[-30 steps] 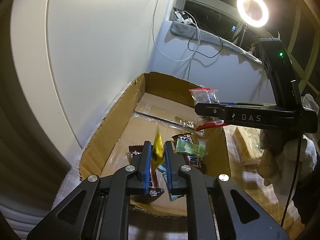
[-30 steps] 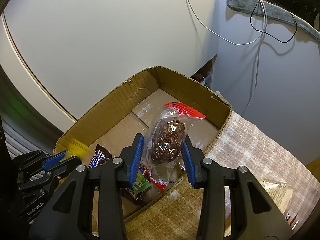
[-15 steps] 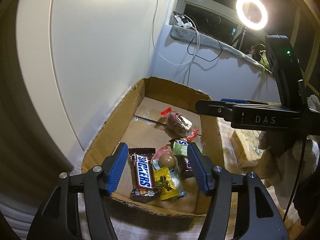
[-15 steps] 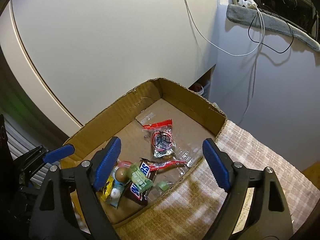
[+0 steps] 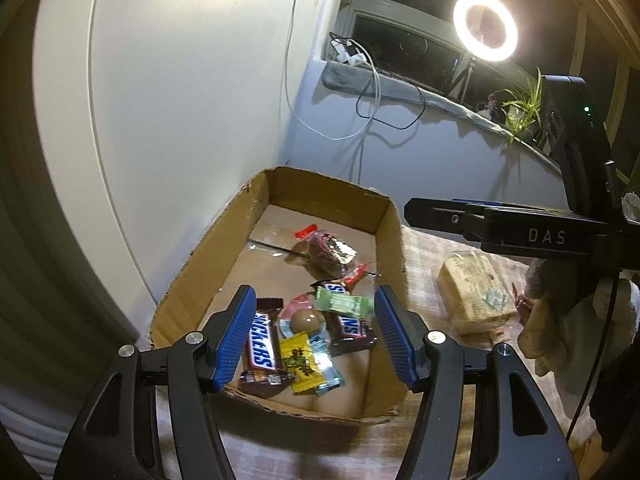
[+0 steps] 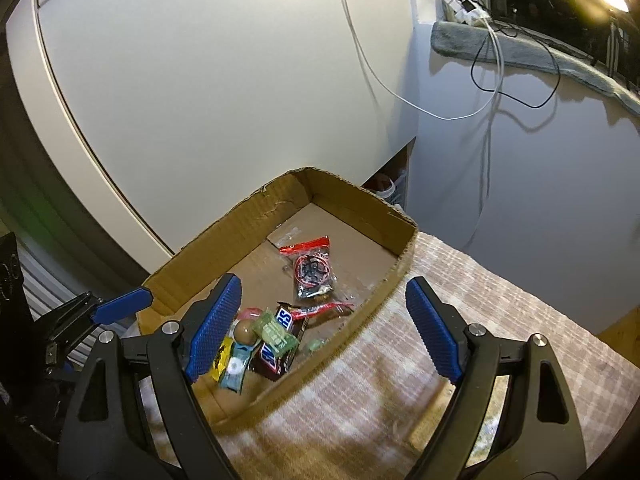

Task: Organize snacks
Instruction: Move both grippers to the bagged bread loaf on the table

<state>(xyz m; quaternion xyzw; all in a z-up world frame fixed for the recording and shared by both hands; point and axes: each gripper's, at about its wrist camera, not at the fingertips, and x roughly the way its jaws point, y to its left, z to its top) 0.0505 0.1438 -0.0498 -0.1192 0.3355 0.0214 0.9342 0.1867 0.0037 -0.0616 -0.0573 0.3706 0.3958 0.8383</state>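
The left gripper [image 5: 314, 336], low in the left wrist frame, has its blue-padded fingers [image 5: 236, 336] spread wide apart, holding nothing, above the near end of a shallow brown cardboard box [image 5: 192, 264]. The right gripper [image 6: 324, 324] is likewise wide apart and empty, straddling the box's right wall. Between the left fingers lies a heap of snacks: a brown Snickers bar [image 5: 262, 350], a small yellow sachet [image 5: 301, 362], a round brown ball candy [image 5: 306, 321] and a green wrapped candy [image 5: 344, 305]. Farther up the box floor lies a clear bag with a red top holding dark snacks [image 6: 310, 266]. Right of the box, a pale wrapped block [image 5: 474, 294] lies on a checked cloth [image 6: 460, 300].
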